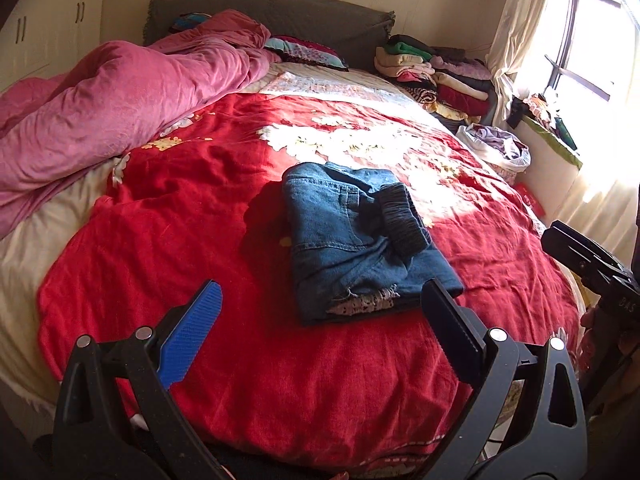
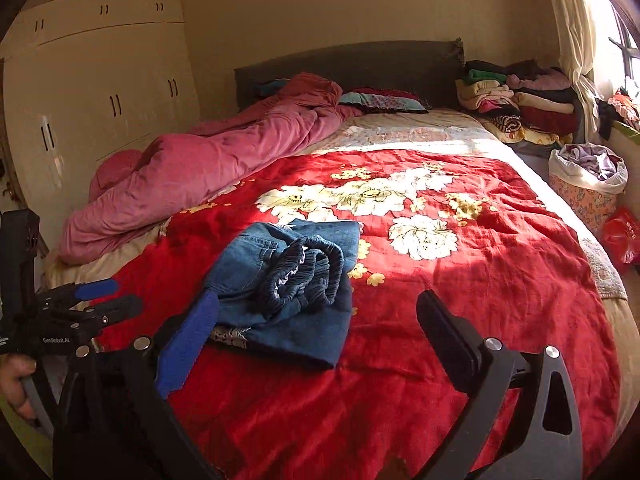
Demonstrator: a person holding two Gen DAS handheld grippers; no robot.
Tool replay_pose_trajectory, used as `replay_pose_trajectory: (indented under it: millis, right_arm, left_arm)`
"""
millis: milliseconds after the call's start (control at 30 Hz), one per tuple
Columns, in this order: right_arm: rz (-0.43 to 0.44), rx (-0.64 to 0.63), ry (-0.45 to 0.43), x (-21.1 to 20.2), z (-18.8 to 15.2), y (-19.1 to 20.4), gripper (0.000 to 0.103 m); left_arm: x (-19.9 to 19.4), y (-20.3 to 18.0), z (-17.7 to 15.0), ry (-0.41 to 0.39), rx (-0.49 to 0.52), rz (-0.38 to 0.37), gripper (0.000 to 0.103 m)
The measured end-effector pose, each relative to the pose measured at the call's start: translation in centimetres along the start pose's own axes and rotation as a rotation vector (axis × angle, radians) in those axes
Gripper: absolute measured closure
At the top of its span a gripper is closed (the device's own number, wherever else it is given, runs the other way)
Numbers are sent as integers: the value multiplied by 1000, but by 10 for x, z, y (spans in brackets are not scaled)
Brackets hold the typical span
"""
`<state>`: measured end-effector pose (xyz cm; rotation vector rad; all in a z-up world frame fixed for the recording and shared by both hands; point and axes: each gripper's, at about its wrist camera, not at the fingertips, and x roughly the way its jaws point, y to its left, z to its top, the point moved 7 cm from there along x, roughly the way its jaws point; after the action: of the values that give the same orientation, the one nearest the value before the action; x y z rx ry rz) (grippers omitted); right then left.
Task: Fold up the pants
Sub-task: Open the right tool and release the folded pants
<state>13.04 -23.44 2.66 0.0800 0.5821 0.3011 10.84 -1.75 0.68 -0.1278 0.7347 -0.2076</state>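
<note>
Now the jeans (image 1: 360, 236) lie folded, waistband (image 1: 402, 220) on top.

I am standing in a lived-in home bedroom: a wide bed (image 2: 520, 280) under a red floral blanket (image 2: 440, 288) is filling the view, a pink duvet (image 2: 192, 176) is lying bunched along one side, folded clothes (image 2: 524, 100) are piling up by the dark headboard (image 2: 360, 68) (quite a stack), and cream wardrobe doors (image 2: 100, 92) are lining the wall while sun is coming past a curtain (image 1: 516, 28).
</note>
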Motion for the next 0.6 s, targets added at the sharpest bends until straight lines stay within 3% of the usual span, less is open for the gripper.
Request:
replay_pose_trajectory:
  millis: [600]
  right_arm:
    - [-1,-22,29,-16,-35,13,4]
  left_arm:
    - [-12,-13,-38,7,-7,21,10]
